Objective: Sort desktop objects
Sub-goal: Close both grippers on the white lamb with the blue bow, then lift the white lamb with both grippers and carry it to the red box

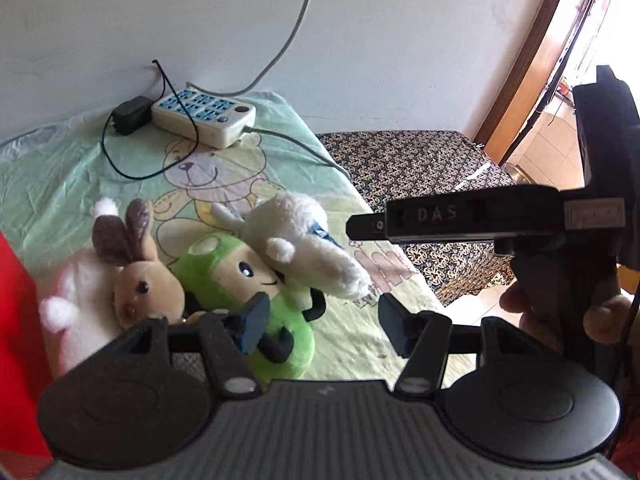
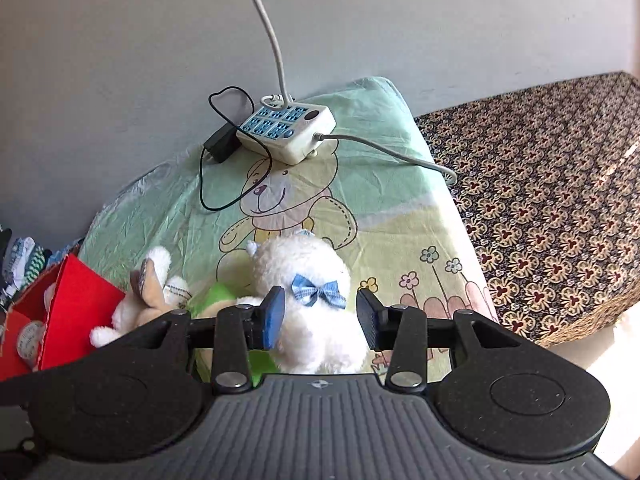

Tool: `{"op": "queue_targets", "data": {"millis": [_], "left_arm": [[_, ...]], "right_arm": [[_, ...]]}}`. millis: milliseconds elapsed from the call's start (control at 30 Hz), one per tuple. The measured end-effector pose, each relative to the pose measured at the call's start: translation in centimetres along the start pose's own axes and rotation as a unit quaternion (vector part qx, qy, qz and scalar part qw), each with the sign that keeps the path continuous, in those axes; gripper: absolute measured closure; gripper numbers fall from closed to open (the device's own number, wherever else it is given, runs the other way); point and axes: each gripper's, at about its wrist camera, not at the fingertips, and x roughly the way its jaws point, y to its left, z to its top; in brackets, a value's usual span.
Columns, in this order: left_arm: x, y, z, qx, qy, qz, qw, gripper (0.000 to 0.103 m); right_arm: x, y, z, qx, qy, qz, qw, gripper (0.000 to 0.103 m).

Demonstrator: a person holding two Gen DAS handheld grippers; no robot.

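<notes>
Green bear-print cloth [image 2: 400, 216] covers the table by the wall. On it three plush toys huddle: white lamb [image 2: 308, 300] between the right gripper's [image 2: 320, 318] open jaws, green doll [image 1: 256, 280] under the left gripper [image 1: 320, 324], also open, rabbit [image 1: 140, 280] left.

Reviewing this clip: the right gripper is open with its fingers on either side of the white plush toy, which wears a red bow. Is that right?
Not quite. The bow is blue, not red, as the right wrist view shows. The rest holds: the right gripper is open with its fingers on either side of the white plush toy.
</notes>
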Motion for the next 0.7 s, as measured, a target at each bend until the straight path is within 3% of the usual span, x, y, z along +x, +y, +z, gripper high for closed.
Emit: {"op": "queue_targets", "data": {"millis": [67,200,333,633,700], "left_arm": [[1.8,-0.3,0.9,-0.004,0.010,0.006,0.9999,0.041],[5.1,-0.7,2.0,-0.009,0.030,0.028,0.9991,0.039],[7.5,-0.6,2.5,-0.009,0.049,0.036,0.9981,0.042],[9.8,0.0,2.9,-0.012,0.061,0.025,0.9978,0.043],[9.9,0.0,2.8,-0.007,0.060,0.020,0.9980,0.043]], "right_arm": [[1.4,-0.5,1.0,-0.002,0.008,0.016,1.000,0.044],[4.2,-1.0,2.3,-0.015,0.030,0.047,0.998,0.040],[6.7,-2.2,2.6,0.004,0.058,0.080,0.995,0.028],[9.4,-3.1,2.1,0.019,0.095,0.136,0.986,0.023],[10.0,-3.0,1.7,0.013,0.107,0.136,0.985,0.028]]}}
